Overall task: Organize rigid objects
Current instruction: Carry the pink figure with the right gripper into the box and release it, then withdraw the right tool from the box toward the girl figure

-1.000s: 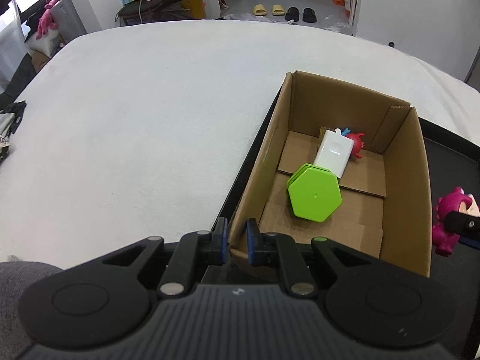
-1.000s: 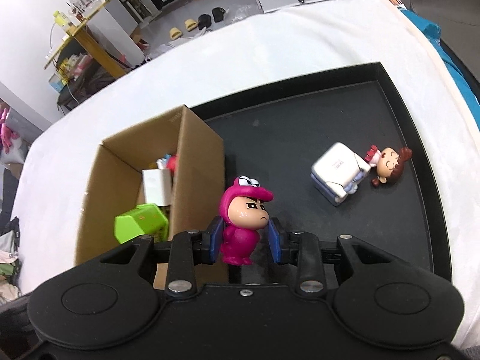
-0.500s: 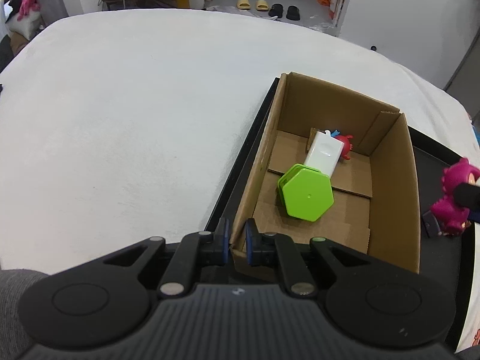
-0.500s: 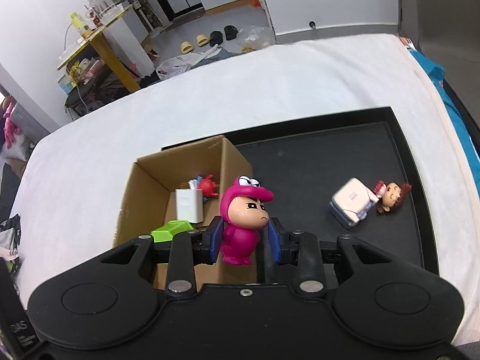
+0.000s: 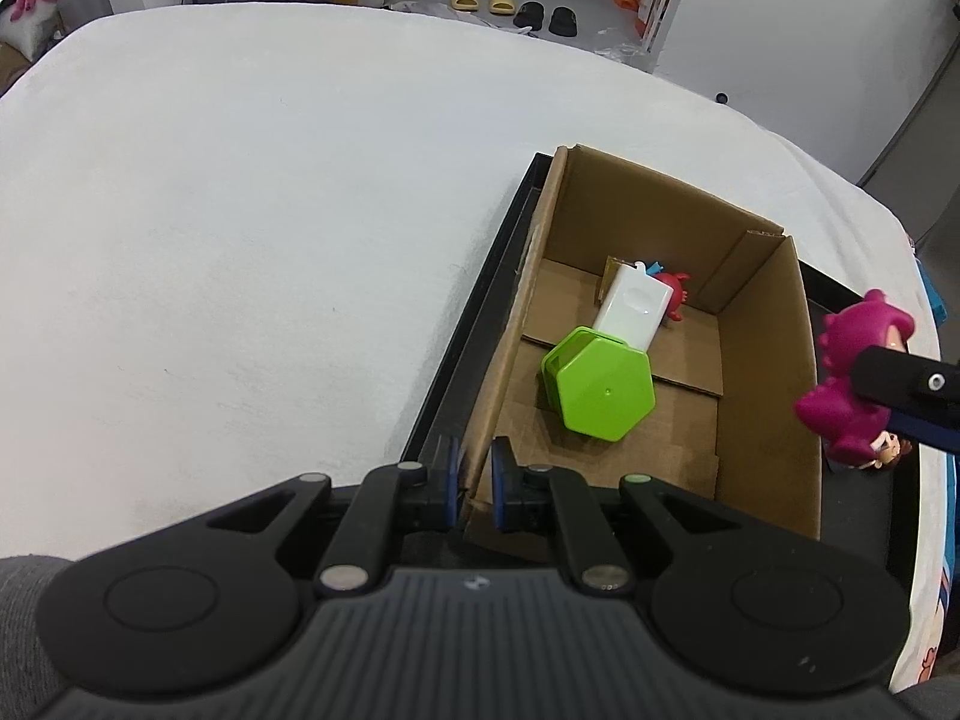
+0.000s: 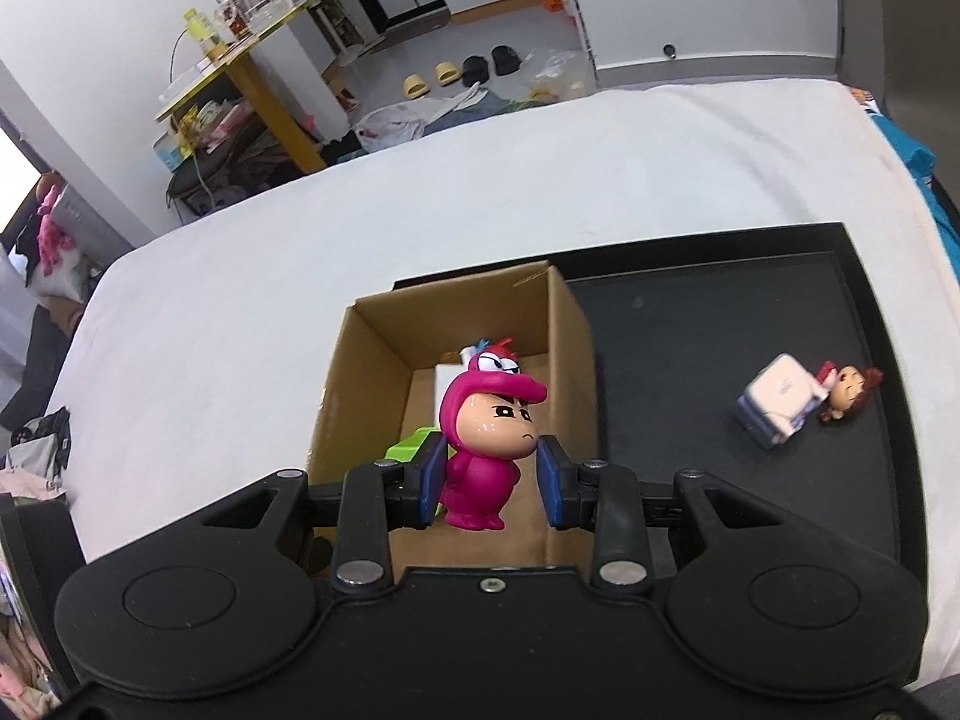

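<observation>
While the cardboard box sits open on the tray, both grippers are at work around it.

Left gripper: the left gripper (image 5: 471,492) has its blue pads pinched on the near corner wall of the cardboard box (image 5: 774,360), one pad outside the wall and one inside.

Right gripper: the right gripper (image 6: 492,483) grips a magenta dinosaur-suit figurine (image 6: 489,438) at the body, upright, its face turned toward the camera; the jaws are part-way apart with the toy filling the gap between them.

Figurine's place: seen from the right wrist, the toy hangs in front of the box's open top; from the left wrist, the same figurine (image 5: 852,384) shows just outside the box's right wall, raised near its rim.

Box contents: a green hexagonal container (image 5: 603,387) lies on the box floor, a white rectangular case (image 5: 633,312) leans touching its far side, and a small red toy (image 5: 675,297) peeks from behind the case near the far wall.

Tray: a black tray (image 6: 690,360) carries the box at its left end; the tray rests on a white-covered surface (image 5: 240,210).

Still on the tray: a small doll with brown hair (image 6: 849,393) lies on its side, touching a white blocky object (image 6: 777,402), well apart from the box.

Background: slippers and a cluttered yellow table stand on the floor beyond.
</observation>
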The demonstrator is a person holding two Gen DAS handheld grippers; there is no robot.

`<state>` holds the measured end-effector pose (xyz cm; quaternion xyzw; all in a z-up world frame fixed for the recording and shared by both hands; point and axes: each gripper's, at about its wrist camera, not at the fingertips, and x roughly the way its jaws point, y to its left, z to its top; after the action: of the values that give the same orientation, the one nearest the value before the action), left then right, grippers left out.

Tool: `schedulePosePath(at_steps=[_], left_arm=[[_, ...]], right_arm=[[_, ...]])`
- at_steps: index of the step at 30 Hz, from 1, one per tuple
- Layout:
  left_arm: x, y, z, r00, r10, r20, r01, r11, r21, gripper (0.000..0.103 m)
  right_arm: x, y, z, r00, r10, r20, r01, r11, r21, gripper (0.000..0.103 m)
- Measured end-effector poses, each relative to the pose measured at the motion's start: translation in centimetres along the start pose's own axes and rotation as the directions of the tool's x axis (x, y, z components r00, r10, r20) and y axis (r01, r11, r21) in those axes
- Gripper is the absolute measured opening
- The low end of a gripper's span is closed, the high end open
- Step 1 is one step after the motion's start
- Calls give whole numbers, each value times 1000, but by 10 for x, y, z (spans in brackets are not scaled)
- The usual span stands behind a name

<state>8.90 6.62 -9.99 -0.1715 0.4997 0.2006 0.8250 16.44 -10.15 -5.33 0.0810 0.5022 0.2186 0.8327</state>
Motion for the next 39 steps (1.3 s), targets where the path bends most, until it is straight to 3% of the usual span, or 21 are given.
schedulePosePath(at_steps=[11, 20, 39], left_arm=[[1, 5, 1, 1000, -26, -4, 26, 1000, -12, 10], [1, 7, 1, 999, -37, -6, 37, 999, -11, 10], [2, -4, -2, 1000, 7, 4, -7, 1000, 11, 10]], right_arm=[[19, 22, -8, 995, 51, -84, -52, 999, 0, 33], [34, 22, -16, 977, 161, -137, -144, 981, 128, 34], [-3, -15, -15, 992, 105, -72, -97, 989, 116, 39]])
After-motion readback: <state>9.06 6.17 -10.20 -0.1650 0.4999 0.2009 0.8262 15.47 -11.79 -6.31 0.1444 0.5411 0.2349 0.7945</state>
